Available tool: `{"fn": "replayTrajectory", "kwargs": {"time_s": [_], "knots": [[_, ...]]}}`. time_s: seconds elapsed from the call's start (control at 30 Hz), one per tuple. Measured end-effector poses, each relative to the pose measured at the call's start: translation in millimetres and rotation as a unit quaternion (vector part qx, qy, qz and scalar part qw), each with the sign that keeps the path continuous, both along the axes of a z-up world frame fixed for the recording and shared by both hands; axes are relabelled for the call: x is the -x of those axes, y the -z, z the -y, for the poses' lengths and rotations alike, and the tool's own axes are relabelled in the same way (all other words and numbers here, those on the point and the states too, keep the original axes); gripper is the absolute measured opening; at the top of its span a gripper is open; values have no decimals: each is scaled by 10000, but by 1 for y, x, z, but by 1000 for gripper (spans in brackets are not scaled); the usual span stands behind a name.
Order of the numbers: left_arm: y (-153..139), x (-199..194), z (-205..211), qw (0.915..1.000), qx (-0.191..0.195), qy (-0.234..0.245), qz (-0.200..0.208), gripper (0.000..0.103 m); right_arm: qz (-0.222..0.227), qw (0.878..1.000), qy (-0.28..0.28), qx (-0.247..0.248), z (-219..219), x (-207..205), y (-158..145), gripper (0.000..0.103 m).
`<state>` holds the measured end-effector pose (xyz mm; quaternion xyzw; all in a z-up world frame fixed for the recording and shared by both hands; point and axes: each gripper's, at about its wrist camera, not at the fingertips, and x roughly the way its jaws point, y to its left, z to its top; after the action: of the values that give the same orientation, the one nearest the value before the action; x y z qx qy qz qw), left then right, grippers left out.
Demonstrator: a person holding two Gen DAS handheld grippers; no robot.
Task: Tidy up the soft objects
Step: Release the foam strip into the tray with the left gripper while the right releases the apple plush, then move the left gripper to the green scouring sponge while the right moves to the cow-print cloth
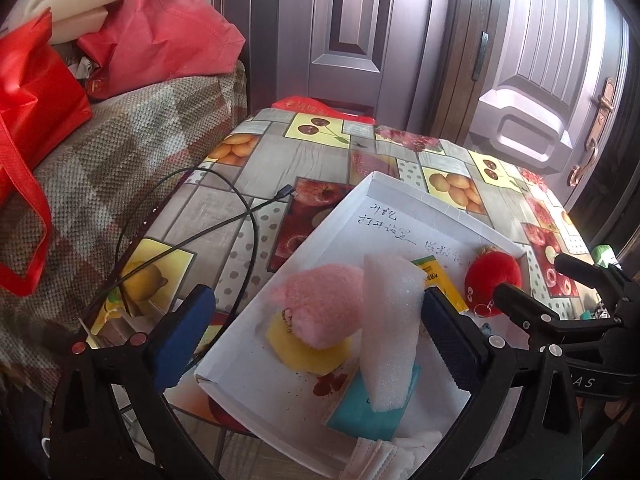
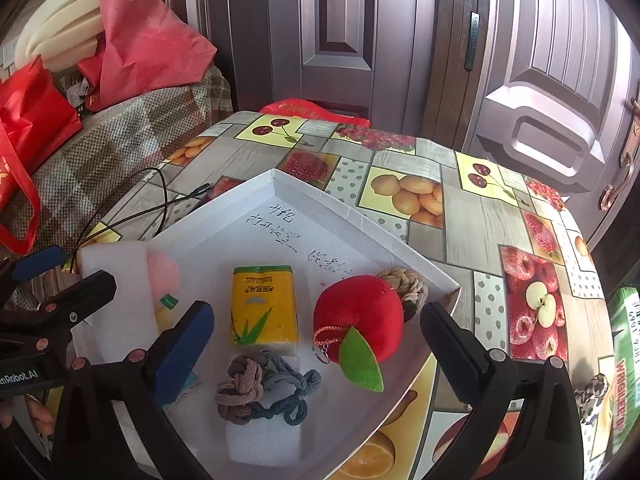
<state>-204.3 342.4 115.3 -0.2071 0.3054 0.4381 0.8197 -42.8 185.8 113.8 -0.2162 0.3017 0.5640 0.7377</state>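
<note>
Far left, red bags (image 1: 36,92) are sitting on a checked blanket (image 1: 132,148), one running off the frame edge and half covering cream foam slabs (image 1: 76,0). A black cable (image 1: 224,208) is looping across the fruit-print tablecloth (image 1: 320,152), its near end disappearing behind the left gripper (image 1: 316,332). That gripper is hanging over the near left end of the white tray (image 1: 400,192) with its fingers spread as wide as they go and gripping nothing; the pink plush (image 1: 320,308) is lying between them on a yellow sponge (image 1: 308,356), which it is mostly hiding. Beside it a white foam strip (image 1: 392,328) is leaning over a teal packet (image 1: 360,408), covering most of it and brushing against the right-hand finger; whether they are really touching is hard to tell. A face mask (image 1: 372,460) is being cut off by the bottom edge. Further right, the right gripper (image 2: 316,344) is hovering over the tray's middle, equally wide open and empty. In its view a yellow tissue pack (image 2: 264,308) is lying flat, with knotted ropes (image 2: 260,392) resting on a white foam block (image 2: 264,440) just nearer. The red plush apple (image 2: 360,316) is sitting right of the pack, concealing part of a rope ball (image 2: 404,284). The handwriting on the tray floor is too small to read. A green package (image 2: 624,360) is being cropped at the far right.
</note>
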Motion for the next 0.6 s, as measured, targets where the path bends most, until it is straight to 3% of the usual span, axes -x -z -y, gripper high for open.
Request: {"fn": "replayTrajectory", "kwargs": {"time_s": [0.4,0.6], "knots": [[-52,5,44,9976,-412,412,382,103,232,9973,482,-496,63,2,-52,103],[-80,0,72,9907,-577,976,758,103,532,9822,1206,-1336,137,-19,-110,103]]}}
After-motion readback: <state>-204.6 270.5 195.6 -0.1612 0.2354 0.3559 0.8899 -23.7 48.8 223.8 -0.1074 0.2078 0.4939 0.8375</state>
